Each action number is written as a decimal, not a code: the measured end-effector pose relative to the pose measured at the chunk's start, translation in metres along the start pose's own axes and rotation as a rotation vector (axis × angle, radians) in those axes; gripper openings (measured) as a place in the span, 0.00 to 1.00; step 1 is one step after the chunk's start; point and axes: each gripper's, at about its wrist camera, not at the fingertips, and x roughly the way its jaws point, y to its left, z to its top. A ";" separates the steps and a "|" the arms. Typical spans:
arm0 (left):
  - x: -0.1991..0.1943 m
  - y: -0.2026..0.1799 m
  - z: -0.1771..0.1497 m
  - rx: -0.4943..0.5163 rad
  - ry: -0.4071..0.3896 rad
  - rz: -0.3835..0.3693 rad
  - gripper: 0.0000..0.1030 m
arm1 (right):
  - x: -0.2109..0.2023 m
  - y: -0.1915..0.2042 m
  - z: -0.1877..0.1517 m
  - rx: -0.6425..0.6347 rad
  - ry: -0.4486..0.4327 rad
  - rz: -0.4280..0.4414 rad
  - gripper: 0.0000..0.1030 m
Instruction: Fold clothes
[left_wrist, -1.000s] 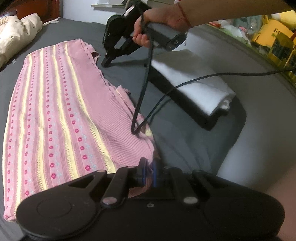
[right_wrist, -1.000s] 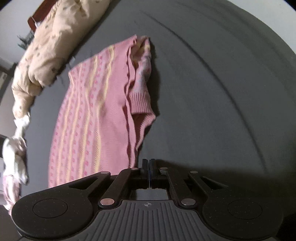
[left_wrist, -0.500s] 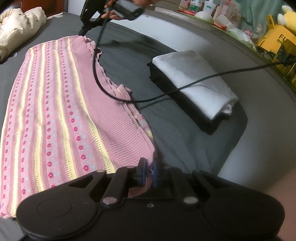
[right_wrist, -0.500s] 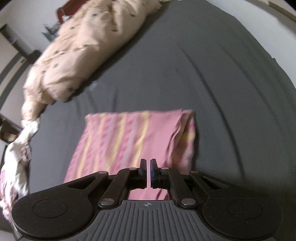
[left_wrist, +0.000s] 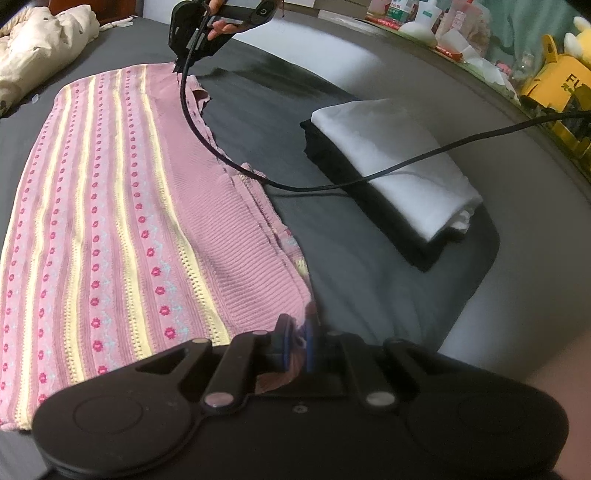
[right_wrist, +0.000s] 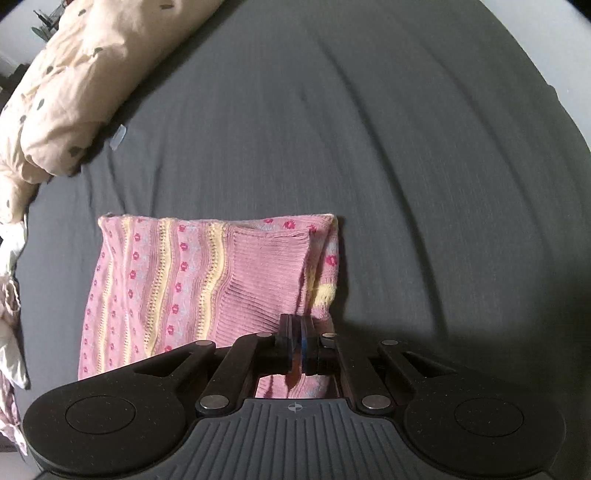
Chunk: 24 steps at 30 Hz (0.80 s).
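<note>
A pink knitted sweater (left_wrist: 110, 229) with yellow stripes and red dots lies spread flat on the dark grey bed sheet (left_wrist: 362, 266). My left gripper (left_wrist: 295, 341) is shut on the sweater's near right corner. My right gripper (left_wrist: 177, 68) shows in the left wrist view at the sweater's far right corner, tips down on the fabric. In the right wrist view my right gripper (right_wrist: 297, 338) is shut on the edge of the sweater (right_wrist: 192, 280), with pink fabric between its jaws.
A folded white cloth on a black one (left_wrist: 391, 162) lies on the bed to the right of the sweater. A black cable (left_wrist: 369, 177) hangs across above it. A beige duvet (right_wrist: 74, 81) lies at the far left. Clutter lines a shelf (left_wrist: 517, 62) at the right.
My right gripper has moved from the sweater's middle right edge to its far right corner and closed on the fabric there. My left gripper has kept its hold on the near corner.
</note>
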 end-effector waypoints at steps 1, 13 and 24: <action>0.000 0.000 0.000 -0.005 0.000 0.000 0.07 | -0.001 -0.001 0.000 0.002 -0.001 0.006 0.03; 0.002 0.001 0.001 -0.020 0.003 0.000 0.07 | -0.021 0.021 0.004 -0.096 -0.052 -0.053 0.04; 0.003 -0.001 0.000 -0.029 0.000 0.005 0.07 | -0.016 0.032 0.001 -0.097 -0.157 -0.067 0.95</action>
